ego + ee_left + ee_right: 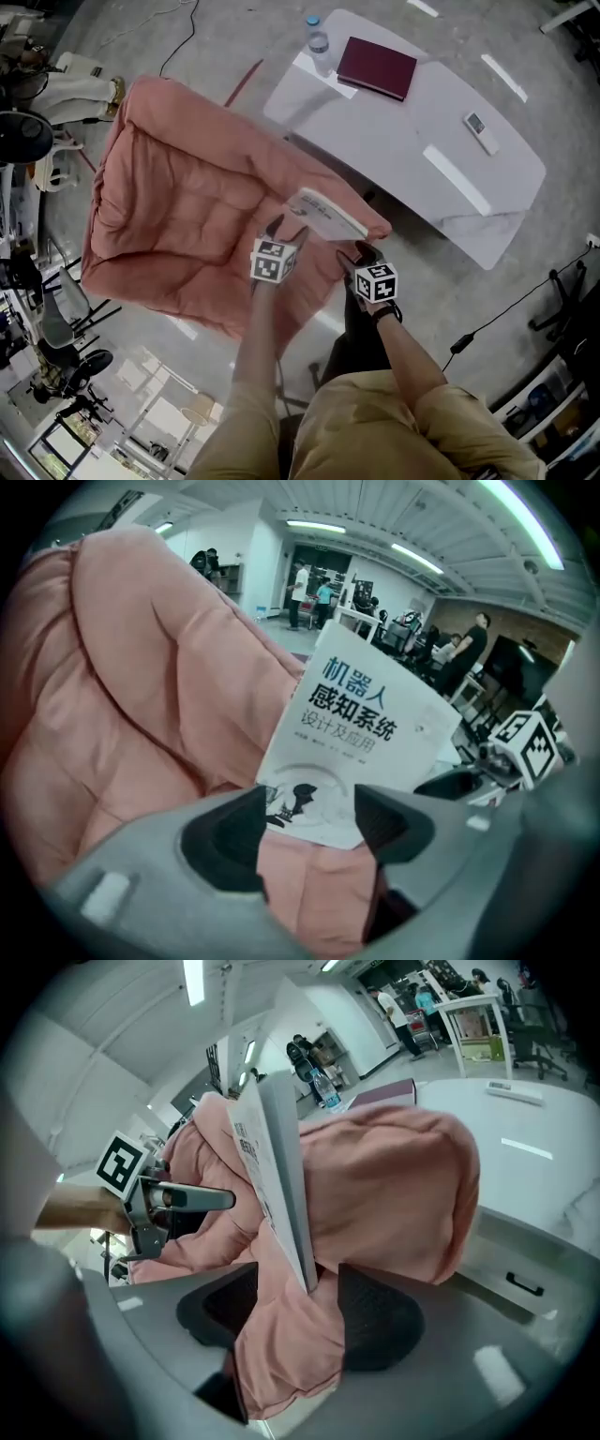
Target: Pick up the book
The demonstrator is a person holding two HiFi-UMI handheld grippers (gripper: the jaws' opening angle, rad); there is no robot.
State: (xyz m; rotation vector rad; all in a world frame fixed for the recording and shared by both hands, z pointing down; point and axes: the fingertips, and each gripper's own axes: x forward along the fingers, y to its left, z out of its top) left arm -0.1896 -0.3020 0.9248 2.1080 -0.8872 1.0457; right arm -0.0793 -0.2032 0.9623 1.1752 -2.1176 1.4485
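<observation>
The book [325, 214] rests at the pink cushion [178, 206] edge — not yet lifted. The left gripper [311, 810] and right gripper [298, 1283] (jaws wide, nothing clamped) straddle its edges; closing and raising remain.

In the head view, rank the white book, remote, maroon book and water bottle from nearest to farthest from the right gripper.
From the right gripper:
1. White book, just ahead, on the pink cushion.
2. Remote, right side of the table.
3. Maroon book, table's far end.
4. Water bottle, left of it; nearly tied with 3.
</observation>
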